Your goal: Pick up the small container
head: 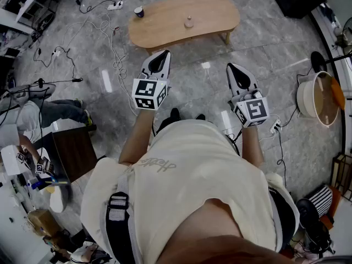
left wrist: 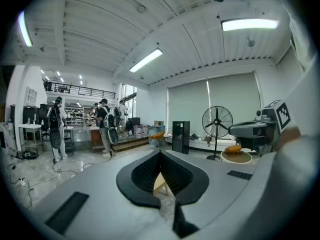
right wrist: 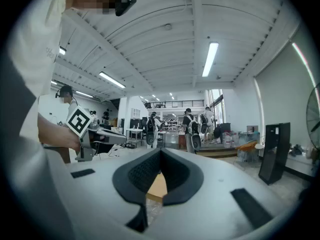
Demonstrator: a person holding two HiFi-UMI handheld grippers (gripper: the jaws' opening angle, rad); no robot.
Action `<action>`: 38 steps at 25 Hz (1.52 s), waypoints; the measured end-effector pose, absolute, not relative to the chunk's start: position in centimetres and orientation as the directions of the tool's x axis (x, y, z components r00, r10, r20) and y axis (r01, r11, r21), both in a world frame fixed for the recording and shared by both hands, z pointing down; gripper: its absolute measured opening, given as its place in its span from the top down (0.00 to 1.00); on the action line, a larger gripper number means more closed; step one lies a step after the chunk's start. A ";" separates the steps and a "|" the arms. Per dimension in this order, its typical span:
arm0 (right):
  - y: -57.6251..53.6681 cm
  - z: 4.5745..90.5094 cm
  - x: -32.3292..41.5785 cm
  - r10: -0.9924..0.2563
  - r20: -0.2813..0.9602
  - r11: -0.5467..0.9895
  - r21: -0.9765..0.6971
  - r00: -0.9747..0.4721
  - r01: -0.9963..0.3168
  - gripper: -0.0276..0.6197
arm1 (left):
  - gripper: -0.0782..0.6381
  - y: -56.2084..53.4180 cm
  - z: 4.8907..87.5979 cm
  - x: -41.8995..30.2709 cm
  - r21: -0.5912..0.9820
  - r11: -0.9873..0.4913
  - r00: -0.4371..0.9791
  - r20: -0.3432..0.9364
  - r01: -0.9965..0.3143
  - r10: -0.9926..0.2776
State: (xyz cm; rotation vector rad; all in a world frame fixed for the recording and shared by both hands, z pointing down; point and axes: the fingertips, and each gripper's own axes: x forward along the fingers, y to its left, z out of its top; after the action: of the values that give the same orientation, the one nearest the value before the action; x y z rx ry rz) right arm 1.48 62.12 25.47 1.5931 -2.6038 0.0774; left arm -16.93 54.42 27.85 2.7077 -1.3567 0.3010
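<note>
On the grey marble-patterned tile floor [head: 264, 43] of a big open room, a person in a cream shirt stands facing a low oval table of light wood [head: 165, 26], which lies well apart from them, ahead in the head view. White cables [head: 104, 23] trail over the floor to the left of the table, and a round white tub with a wooden lid [head: 316, 98] sits off to the right.

Both tools are held out at waist height, pointing toward the table, with bare floor between them and it. The left gripper [head: 160, 62], white with black pads and a marker cube, has its jaws pressed together with nothing between them; its own view [left wrist: 160, 154] shows only a sliver of the table through the gap behind the tips. The right gripper [head: 235, 75] looks the same: in its own view [right wrist: 160, 151] the tips meet, and it pinches nothing.

On the tabletop are 2 small things. A dark cup with a pale rim [head: 139, 11] stands at the left end. The small pale container [head: 188, 22] stands upright near the middle, too small here to make out its lid or material.

I judge this to be the approach, with no reach begun. The next move would call for stepping closer, spreading 1 gripper's jaws, bringing them down on either side of the container, and closing gently so it is not tipped.
</note>
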 end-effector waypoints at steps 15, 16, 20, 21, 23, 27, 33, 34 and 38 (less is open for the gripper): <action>63.5 29.4 9.1 -0.895 0.117 0.420 -0.105 -0.430 -0.902 0.96 | 0.88 55.7 30.9 -11.2 0.027 -0.609 0.590 0.285 -0.792 -0.755; 63.3 29.7 9.1 -0.893 0.124 0.421 -0.107 -0.432 -0.901 0.96 | 0.89 55.4 31.0 -10.9 0.021 -0.614 0.593 0.287 -0.789 -0.753; 62.0 31.3 9.0 -0.873 0.157 0.448 -0.112 -0.461 -0.887 0.96 | 0.89 54.0 32.4 -9.6 0.018 -0.641 0.616 0.296 -0.768 -0.730; 61.7 31.6 8.8 -0.871 0.166 0.451 -0.107 -0.463 -0.886 0.96 | 0.89 53.6 33.0 -9.6 0.026 -0.644 0.621 0.301 -0.764 -0.724; 60.9 32.2 8.8 -0.868 0.183 0.451 -0.098 -0.461 -0.887 0.96 | 0.89 52.6 34.0 -9.7 0.044 -0.644 0.623 0.312 -0.764 -0.717; 57.2 32.4 9.8 -0.870 0.209 0.440 -0.077 -0.446 -0.895 0.96 | 0.89 48.7 35.3 -9.6 0.052 -0.637 0.616 0.325 -0.769 -0.717; 49.4 30.4 8.4 -0.873 0.198 0.446 -0.041 -0.445 -0.894 0.96 | 0.88 40.6 34.4 -10.6 0.045 -0.651 0.633 0.296 -0.757 -0.715; 48.0 30.2 7.8 -0.867 0.199 0.458 -0.040 -0.456 -0.888 0.96 | 0.89 39.0 34.3 -10.8 0.043 -0.654 0.635 0.297 -0.755 -0.714; 42.3 30.2 5.7 -0.853 0.219 0.479 -0.027 -0.473 -0.877 0.96 | 0.89 32.3 33.8 -11.8 0.012 -0.668 0.641 0.293 -0.744 -0.709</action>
State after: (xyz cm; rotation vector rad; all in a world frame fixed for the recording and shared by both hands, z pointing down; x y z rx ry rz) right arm 5.71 42.26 30.17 1.5056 -2.5463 0.2017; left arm -11.81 32.30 33.76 2.7258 -1.2131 0.4010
